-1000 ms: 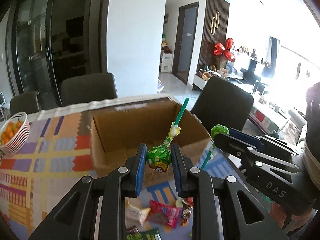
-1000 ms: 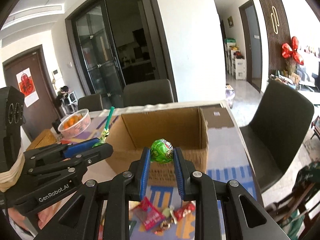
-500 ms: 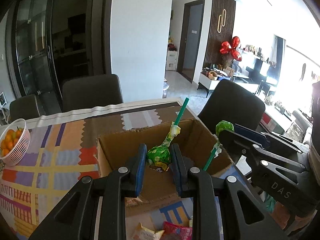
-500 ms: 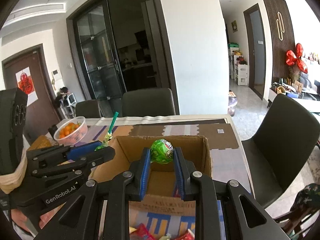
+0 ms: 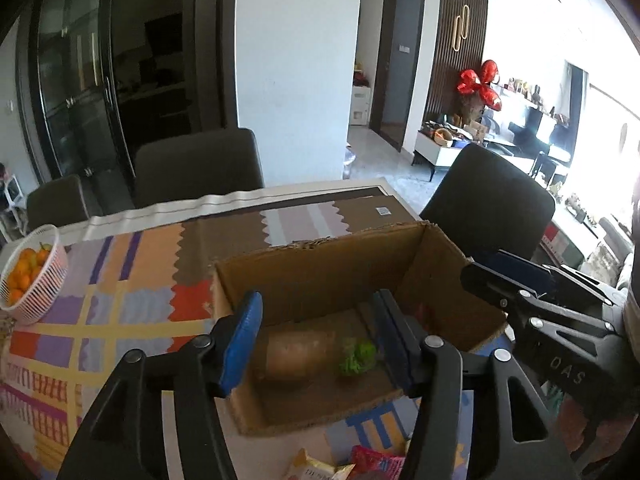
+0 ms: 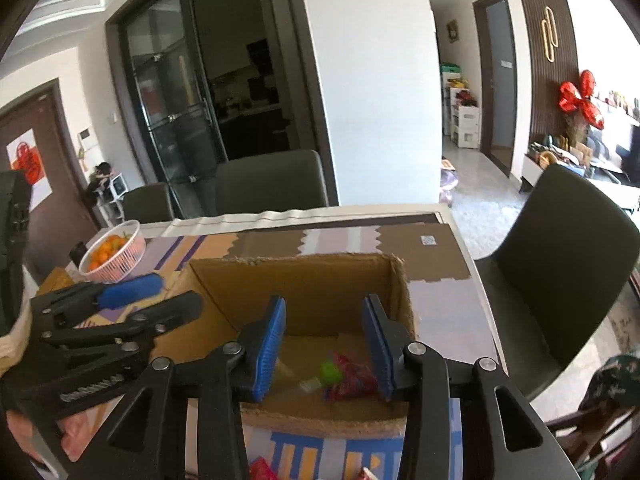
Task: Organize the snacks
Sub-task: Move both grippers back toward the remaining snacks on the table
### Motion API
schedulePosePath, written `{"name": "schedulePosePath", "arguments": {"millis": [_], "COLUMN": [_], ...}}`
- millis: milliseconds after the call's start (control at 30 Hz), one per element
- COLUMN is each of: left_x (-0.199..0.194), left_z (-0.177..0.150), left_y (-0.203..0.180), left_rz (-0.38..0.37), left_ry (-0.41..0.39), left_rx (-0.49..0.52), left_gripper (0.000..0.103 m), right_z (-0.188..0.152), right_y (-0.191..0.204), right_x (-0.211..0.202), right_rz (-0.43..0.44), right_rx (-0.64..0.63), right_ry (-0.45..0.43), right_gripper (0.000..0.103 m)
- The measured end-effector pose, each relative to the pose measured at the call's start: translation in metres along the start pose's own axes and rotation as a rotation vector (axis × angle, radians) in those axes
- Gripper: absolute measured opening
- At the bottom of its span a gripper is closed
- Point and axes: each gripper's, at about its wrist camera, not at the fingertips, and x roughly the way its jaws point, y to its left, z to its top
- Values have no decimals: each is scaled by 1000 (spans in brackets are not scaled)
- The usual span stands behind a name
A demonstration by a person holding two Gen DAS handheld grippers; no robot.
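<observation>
Dining table (image 5: 132, 292) with patterned mat, box (image 5: 320, 258) in the middle. Both lollipops now lie inside: one green (image 5: 357, 358), other (image 6: 331, 372) beside red wrappers. Left gripper (image 5: 318, 336) and right gripper (image 6: 325, 344) hang over the box, jaws opening, nothing between them; a second ago each clamped a lollipop. Loose snacks (image 5: 348, 466) remain in front of the box.

Both lollipops (image 5: 357, 358) dropped, seemingly into the box (image 5: 320, 258); jaws opening.

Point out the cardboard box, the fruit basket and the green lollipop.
cardboard box (image 5: 320, 276), left wrist view, inner back wall.
fruit basket (image 5: 44, 284), left wrist view, white side wall.
green lollipop (image 6: 331, 372), right wrist view, round head.
</observation>
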Motion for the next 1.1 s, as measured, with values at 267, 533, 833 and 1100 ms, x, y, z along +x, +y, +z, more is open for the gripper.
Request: {"name": "schedulePosePath", "arguments": {"millis": [267,533,833,1100], "left_x": [-35,-62,-78,-75], "left_z": [-24,-56,-102,-139], "left_y": [-13,-22,-24,-31], "left_rz": [26,45,54,36], "left_ry": [-25,-36,10,89], "left_rx": [35,55,60,132], "left_gripper": [70,77,80,82], "right_z": [-24,-57,-102,-140], "right_y": [-1,5,13,18], "right_x": [-29,-59,-76,-74], "right_rz": [0,-10,6,15], "right_rx": [25,14,-16,2], "right_ry": [-4,5,70,169], "right_gripper": [45,45,45,45]}}
